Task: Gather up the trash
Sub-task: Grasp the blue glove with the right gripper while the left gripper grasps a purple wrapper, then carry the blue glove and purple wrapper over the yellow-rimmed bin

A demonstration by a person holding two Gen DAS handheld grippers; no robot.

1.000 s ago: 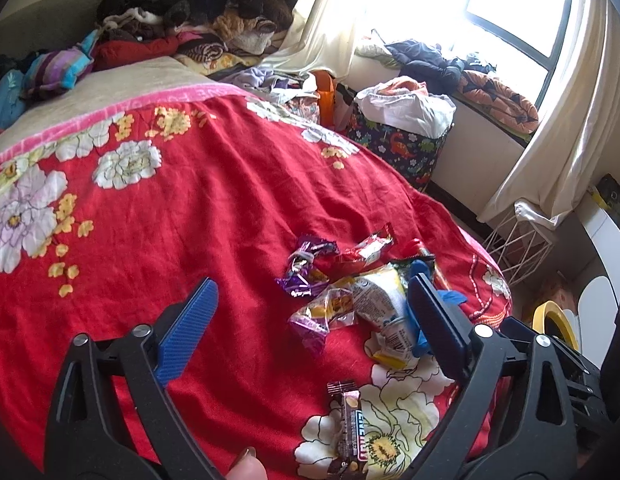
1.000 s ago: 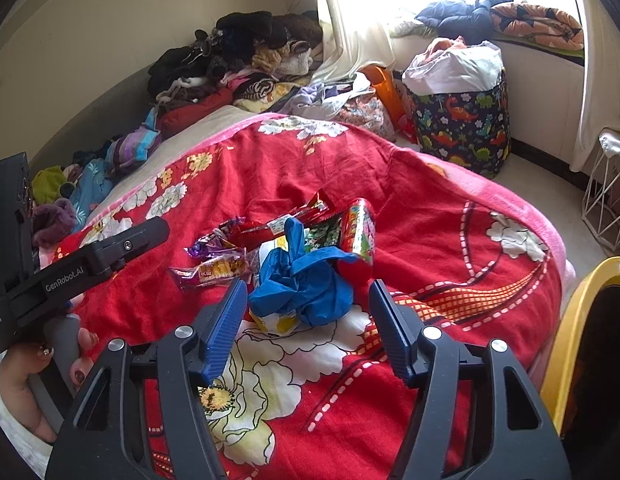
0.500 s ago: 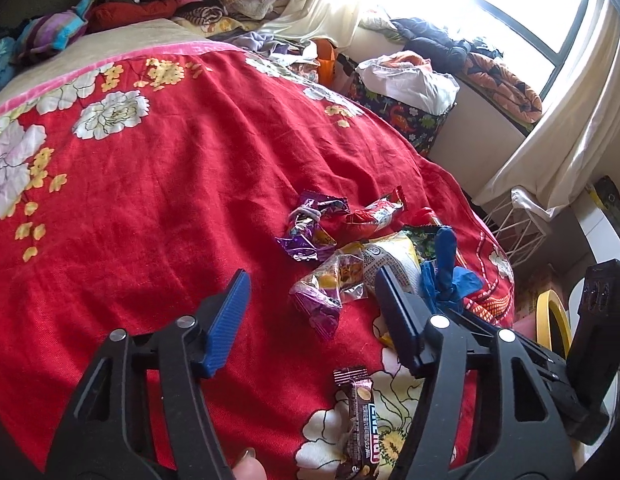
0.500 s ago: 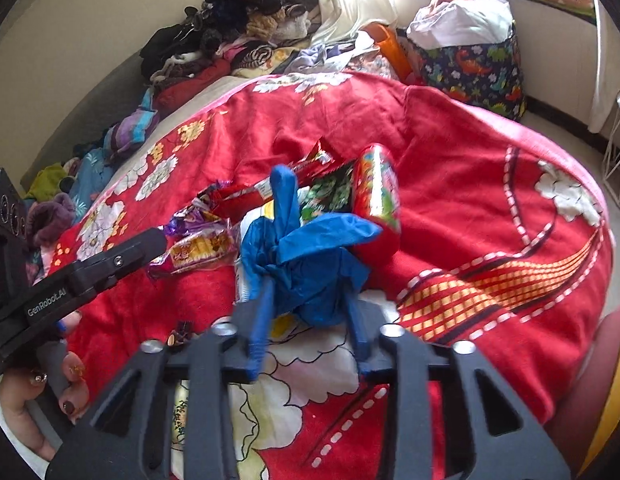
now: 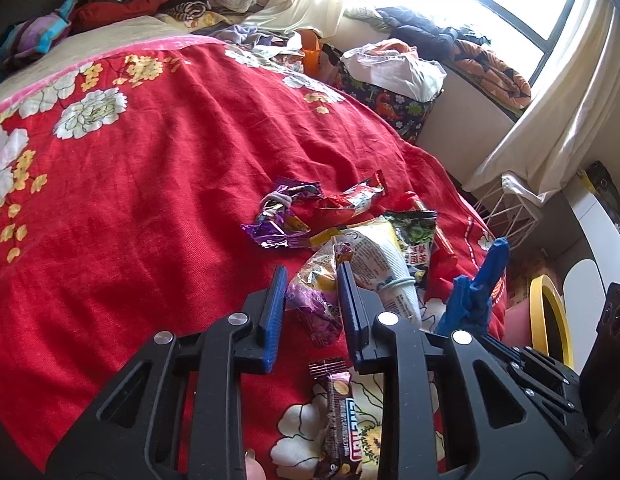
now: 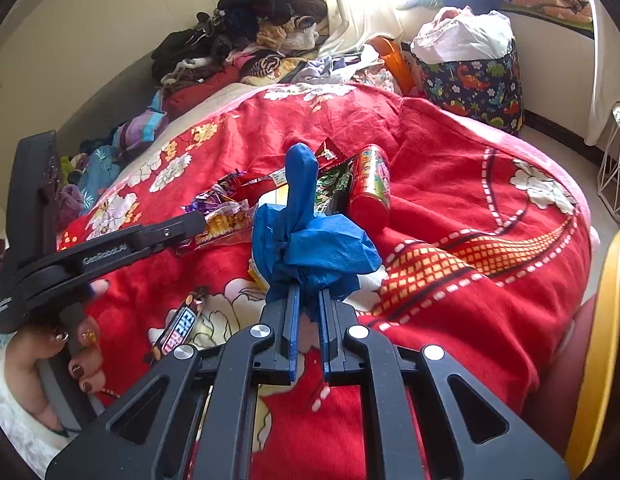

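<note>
Trash lies in a little pile on the red flowery blanket [image 5: 141, 200], just in front of both grippers; the left gripper [image 5: 312, 280] has its two blue fingers pulled in close around a crinkly yellow and purple wrapper [image 5: 316, 286], with one finger on each side of it, but I cannot tell if they really squeeze it; just past that wrapper, a bit to the right, is a white packet [image 5: 384, 264], and beside it a green and black packet [image 5: 416, 232]; farther ahead and a little left sits a shiny purple wrapper [image 5: 279, 220], with a red wrapper [image 5: 352, 200] next to it; right under the left gripper, close to its handles, lies a brown candy bar wrapper [image 5: 342, 412] on a white flower.

The right gripper [image 6: 307, 300] is pinched nearly shut on a blue glove [image 6: 310, 240]; the glove bunches up over the fingertips and one glove finger sticks straight up; behind the glove, a bit to the right, lies a red and gold can [image 6: 370, 188] on its side; to the left of the right gripper you can see the left gripper's arm and the hand [image 6: 49, 356] that holds it; far ahead by the window stands a dinosaur-print basket [image 6: 478, 88] full of clothes.
</note>
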